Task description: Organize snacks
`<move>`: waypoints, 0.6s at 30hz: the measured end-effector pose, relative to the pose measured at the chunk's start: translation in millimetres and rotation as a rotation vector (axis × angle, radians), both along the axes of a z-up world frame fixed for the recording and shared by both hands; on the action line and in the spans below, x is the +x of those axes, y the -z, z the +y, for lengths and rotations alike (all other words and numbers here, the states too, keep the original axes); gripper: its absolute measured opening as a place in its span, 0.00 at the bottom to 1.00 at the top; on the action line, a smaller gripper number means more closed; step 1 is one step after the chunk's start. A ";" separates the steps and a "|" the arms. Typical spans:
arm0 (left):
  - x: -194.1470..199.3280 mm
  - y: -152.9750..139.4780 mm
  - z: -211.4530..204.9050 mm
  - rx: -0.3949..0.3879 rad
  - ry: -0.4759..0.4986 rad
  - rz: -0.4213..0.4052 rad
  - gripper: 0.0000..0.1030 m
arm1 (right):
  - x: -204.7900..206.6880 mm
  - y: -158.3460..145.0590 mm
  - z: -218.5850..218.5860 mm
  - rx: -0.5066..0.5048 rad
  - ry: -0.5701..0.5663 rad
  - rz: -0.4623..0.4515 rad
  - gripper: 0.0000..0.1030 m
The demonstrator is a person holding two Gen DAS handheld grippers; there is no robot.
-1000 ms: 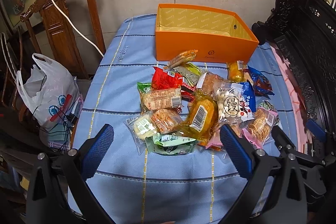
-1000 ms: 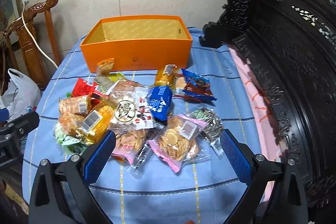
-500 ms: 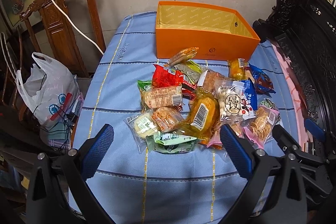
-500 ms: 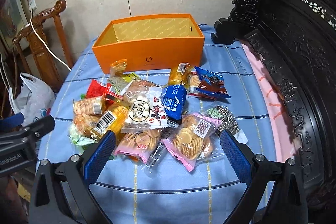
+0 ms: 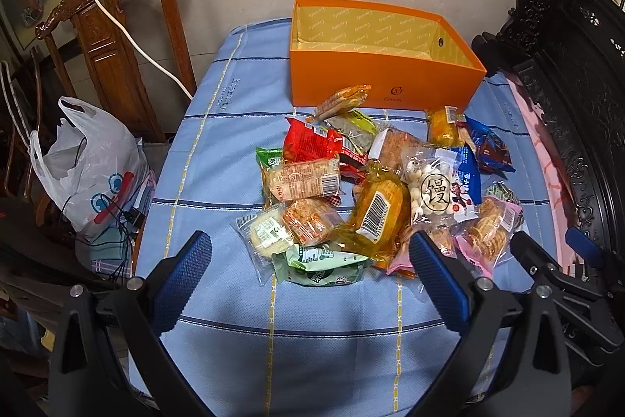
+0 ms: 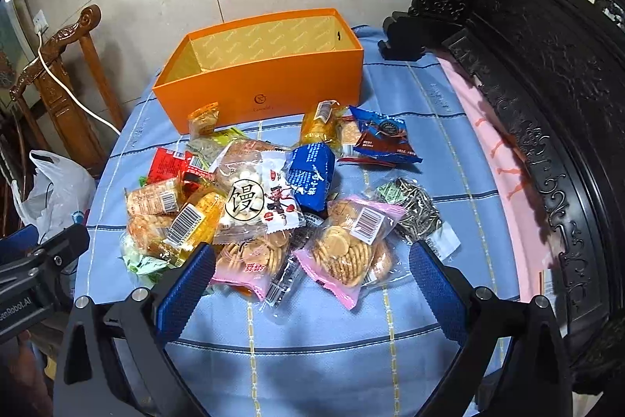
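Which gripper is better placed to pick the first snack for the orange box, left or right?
Probably right. The right gripper is open and a pink biscuit pack lies straight between its fingers. The left gripper, also open, faces a green pack partly under other snacks. The orange box looks empty.

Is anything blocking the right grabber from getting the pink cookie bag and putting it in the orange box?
Nothing visible blocks the right gripper: its jaws are open with the pink cookie bag just ahead. Between that bag and the orange box lie other snacks, such as the blue packet, so it likely must be lifted over them.
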State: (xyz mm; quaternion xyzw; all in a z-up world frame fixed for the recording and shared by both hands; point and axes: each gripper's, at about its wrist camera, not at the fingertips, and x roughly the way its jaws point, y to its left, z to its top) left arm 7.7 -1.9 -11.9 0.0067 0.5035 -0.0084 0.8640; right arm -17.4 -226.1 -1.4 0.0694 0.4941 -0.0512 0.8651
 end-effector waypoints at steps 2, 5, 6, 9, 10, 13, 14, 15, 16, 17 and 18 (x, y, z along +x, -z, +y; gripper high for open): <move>0.1 0.2 -0.1 -0.004 0.000 -0.002 0.96 | 1.9 2.6 1.7 0.007 -0.011 0.014 0.96; 0.2 1.5 -0.1 -0.010 -0.002 0.002 0.96 | 5.4 8.0 5.9 0.031 -0.038 0.043 0.96; 0.2 1.8 0.3 -0.013 -0.003 0.004 0.96 | 5.4 8.8 6.4 0.046 -0.045 0.044 0.96; 0.7 3.3 1.4 -0.016 -0.010 0.011 0.96 | 5.7 10.5 5.3 0.071 -0.045 0.060 0.97; 0.6 3.7 2.2 -0.019 -0.014 0.012 0.96 | 6.6 13.1 4.0 0.094 -0.044 0.082 0.97; -0.3 3.8 2.3 -0.026 -0.013 0.013 0.96 | 6.0 22.3 4.9 0.121 -0.053 0.136 0.96; -0.5 4.6 1.4 -0.024 -0.007 0.020 0.96 | 3.7 22.4 3.7 0.122 -0.042 0.133 0.96; -0.5 5.5 0.7 -0.024 -0.003 0.026 0.96 | 1.4 21.4 2.1 0.110 -0.025 0.130 0.96; -0.5 6.2 0.3 -0.024 0.000 0.032 0.96 | -0.8 19.7 -0.1 0.082 0.006 0.125 0.96; -1.1 6.7 0.6 -0.025 0.001 0.037 0.96 | -2.3 19.1 -2.3 0.072 0.025 0.123 0.96; -1.8 7.2 1.1 -0.028 0.000 0.040 0.96 | -3.8 19.0 -5.0 0.081 0.034 0.123 0.96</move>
